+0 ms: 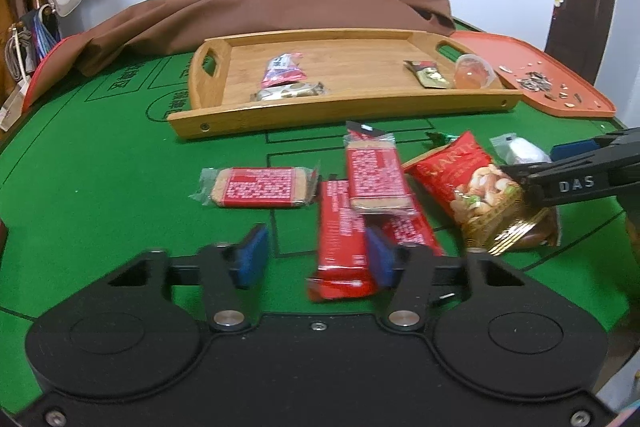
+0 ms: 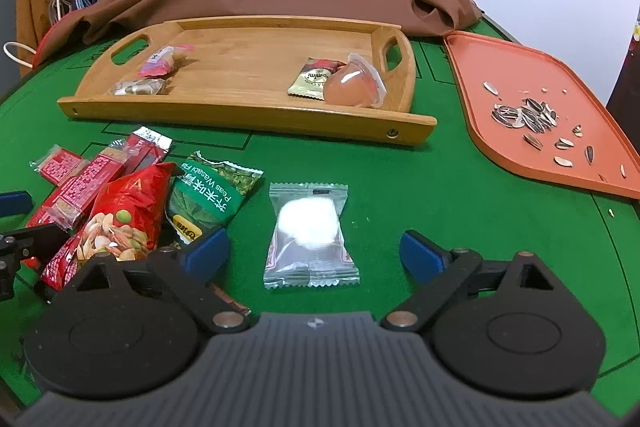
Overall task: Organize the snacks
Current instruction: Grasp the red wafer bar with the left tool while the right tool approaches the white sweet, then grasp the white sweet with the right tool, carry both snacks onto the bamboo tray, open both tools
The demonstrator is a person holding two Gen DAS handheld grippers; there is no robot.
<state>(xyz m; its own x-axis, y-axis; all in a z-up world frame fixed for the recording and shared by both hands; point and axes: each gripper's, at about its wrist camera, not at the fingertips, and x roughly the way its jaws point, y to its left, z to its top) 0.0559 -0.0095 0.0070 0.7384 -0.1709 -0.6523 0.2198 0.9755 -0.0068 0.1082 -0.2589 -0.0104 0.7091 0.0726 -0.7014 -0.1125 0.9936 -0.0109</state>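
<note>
Left gripper (image 1: 316, 259): jaws gaping over a red wafer pack (image 1: 340, 247).
Right gripper (image 2: 314, 253): jaws spread, straddling the clear white-candy wrapper (image 2: 310, 235) on green felt.
Green packet (image 2: 212, 195): reading "Peas Wasabi".
Right gripper's arm: showing "DAS".
Wooden tray (image 2: 240, 119): sitting beyond, holding four snacks.

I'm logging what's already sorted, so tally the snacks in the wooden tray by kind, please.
Pink-wrapped packet: 1
Silver-wrapped packet: 1
Gold-and-red sachet: 1
Jelly cup: 1
Total in the wooden tray: 4
</note>
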